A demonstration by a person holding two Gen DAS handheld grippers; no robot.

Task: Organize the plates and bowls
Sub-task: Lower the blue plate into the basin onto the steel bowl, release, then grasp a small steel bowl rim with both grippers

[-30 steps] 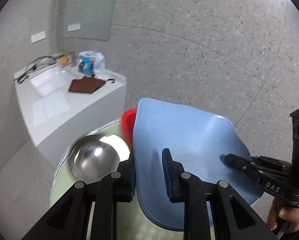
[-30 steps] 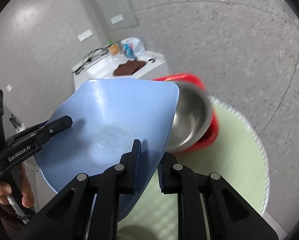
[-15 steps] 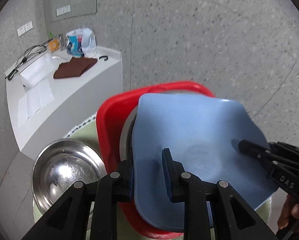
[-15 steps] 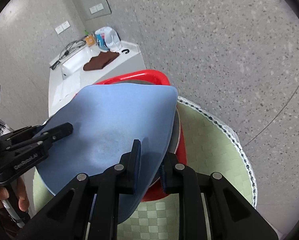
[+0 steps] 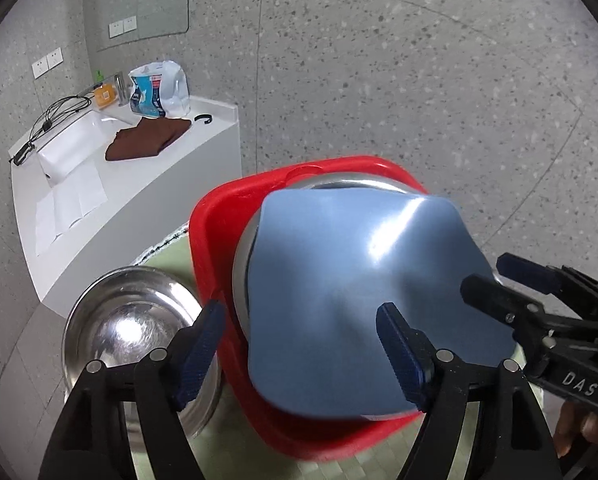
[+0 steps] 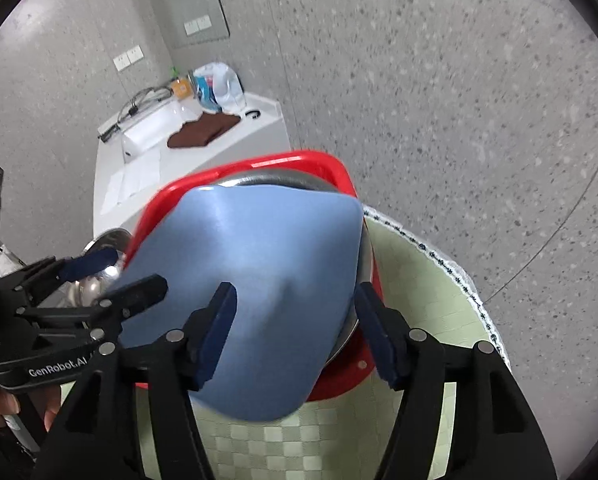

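Note:
A blue plate lies on top of a steel bowl that sits in a red square plate. It also shows in the right wrist view, over the red plate. My left gripper is open, its fingers either side of the blue plate's near left edge. My right gripper is open, fingers straddling the plate's near right edge. A second steel bowl stands to the left of the red plate.
The stack stands on a round table with a green checked cloth. A white counter at the back left holds a brown cloth, a bag and cables. Speckled grey floor lies beyond the table.
Both grippers lowered the blue plate onto the steel bowl in the red plate, then opened and let it go. The plate now lies flat.

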